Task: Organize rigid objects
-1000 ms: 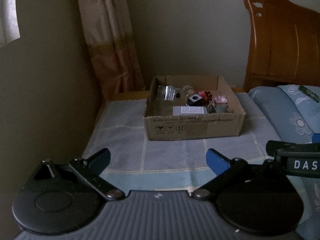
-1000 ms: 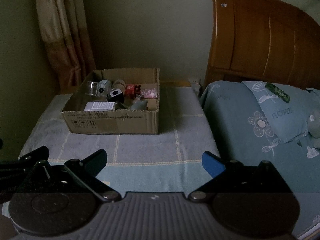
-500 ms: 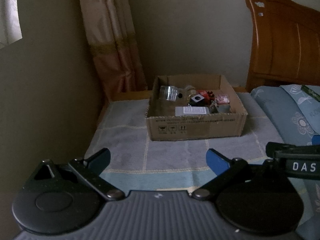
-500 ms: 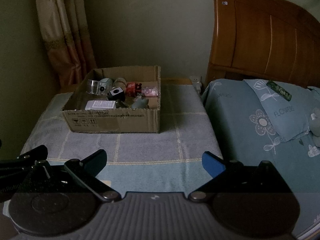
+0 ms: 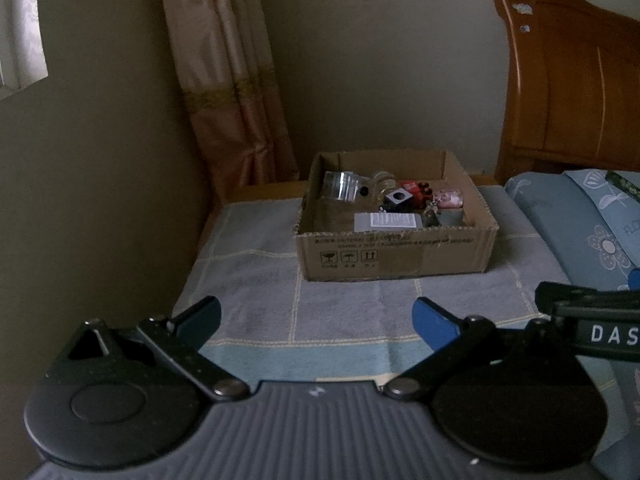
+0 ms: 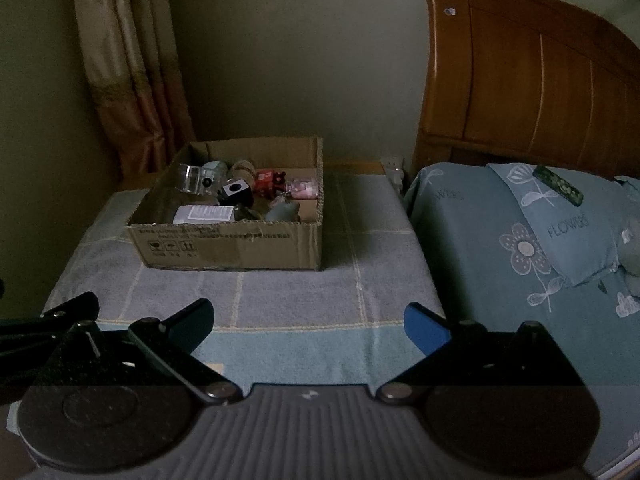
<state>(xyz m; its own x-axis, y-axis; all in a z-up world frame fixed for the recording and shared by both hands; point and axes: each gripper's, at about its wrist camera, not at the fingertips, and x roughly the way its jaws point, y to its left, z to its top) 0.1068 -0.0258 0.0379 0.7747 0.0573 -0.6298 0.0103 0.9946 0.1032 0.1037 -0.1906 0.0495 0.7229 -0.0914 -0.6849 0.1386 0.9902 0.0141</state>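
An open cardboard box (image 5: 394,256) stands on a checked grey-blue cloth (image 5: 256,276) and also shows in the right wrist view (image 6: 236,246). It holds several small items: a clear glass (image 5: 340,186), a black cube (image 5: 398,199), a red toy (image 5: 416,189), a pink item (image 5: 450,199) and a white labelled box (image 5: 390,221). My left gripper (image 5: 316,318) is open and empty, well in front of the box. My right gripper (image 6: 308,320) is open and empty, also short of the box, and its side shows in the left wrist view (image 5: 592,320).
A wooden headboard (image 6: 528,92) rises at the right. A blue flowered pillow (image 6: 560,216) with a dark green patterned item (image 6: 558,188) on it lies at the right. A curtain (image 5: 224,80) hangs at the back left beside a wall (image 5: 100,160).
Both grippers have drawn back and risen a little, so the box looks smaller and farther away. Both stay open and empty.
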